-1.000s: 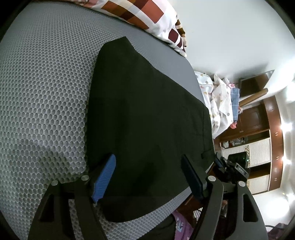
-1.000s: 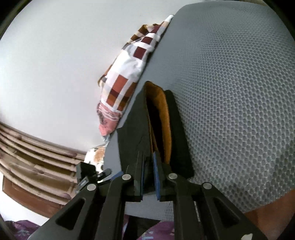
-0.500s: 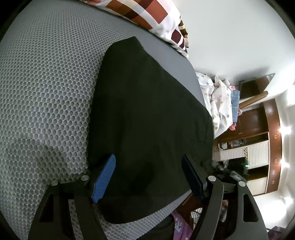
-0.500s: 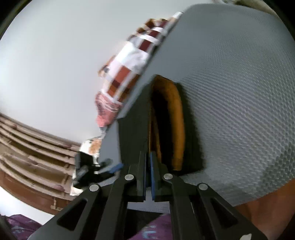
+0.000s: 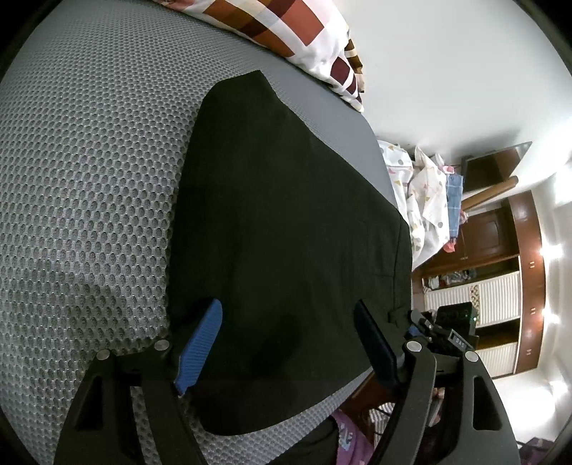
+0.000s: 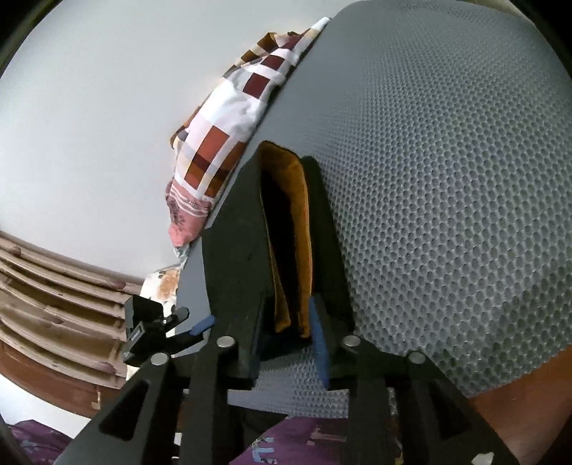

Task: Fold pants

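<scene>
Black pants (image 5: 286,221) lie flat and folded on the grey mesh mattress (image 5: 89,161), along its near edge and close to the right corner, as the left wrist view shows it. The left gripper (image 5: 286,336) hangs over the near end of the pants with its jaws spread wide; the blue pads (image 5: 202,343) do not press the cloth. In the right wrist view the pants (image 6: 232,250) are seen from the side, and an orange lining (image 6: 300,229) shows between the black layers. The right gripper (image 6: 289,329) has just been opening: its jaws now stand a little apart with the edge of the pants between them, and I cannot tell if the pads touch it. A checked pillow (image 5: 286,32) lies at the far edge of the mattress.
</scene>
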A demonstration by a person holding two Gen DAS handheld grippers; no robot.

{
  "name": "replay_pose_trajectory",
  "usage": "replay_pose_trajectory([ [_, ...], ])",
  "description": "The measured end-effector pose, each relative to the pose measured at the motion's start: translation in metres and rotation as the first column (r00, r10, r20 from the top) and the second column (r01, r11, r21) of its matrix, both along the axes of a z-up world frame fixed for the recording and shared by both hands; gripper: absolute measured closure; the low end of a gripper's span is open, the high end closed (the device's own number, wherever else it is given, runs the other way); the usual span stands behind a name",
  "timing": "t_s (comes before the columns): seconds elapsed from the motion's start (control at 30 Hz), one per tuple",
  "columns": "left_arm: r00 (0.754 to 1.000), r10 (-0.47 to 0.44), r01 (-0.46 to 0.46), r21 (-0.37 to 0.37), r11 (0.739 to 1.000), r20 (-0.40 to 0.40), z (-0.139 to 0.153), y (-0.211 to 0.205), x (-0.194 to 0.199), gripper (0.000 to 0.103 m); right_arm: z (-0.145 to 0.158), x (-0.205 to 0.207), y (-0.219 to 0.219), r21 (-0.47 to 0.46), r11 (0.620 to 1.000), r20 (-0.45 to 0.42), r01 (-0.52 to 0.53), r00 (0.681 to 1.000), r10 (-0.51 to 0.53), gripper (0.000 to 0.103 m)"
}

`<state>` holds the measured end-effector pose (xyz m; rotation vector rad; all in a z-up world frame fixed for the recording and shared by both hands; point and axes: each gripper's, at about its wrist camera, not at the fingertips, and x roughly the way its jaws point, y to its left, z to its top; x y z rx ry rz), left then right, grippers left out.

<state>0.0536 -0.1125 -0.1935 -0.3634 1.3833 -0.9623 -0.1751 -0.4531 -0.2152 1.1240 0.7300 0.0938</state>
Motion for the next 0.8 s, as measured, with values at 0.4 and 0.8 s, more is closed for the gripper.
replay_pose_trajectory([
  [0.4, 1.000, 0.010, -0.010, -0.004, 1.000, 0.030, 0.002, 0.005, -0.005, 0.026, 0.007, 0.024, 0.000, -0.041, 0.999, -0.016, -0.028, 0.999, 0.027, 0.091],
  [0.8, 0.996, -0.001, -0.001, 0.028, 1.000, 0.094, 0.008, 0.002, -0.011, 0.026, -0.017, 0.020, -0.019, 0.028, 1.000, -0.023, -0.006, 1.000, 0.007, 0.089],
])
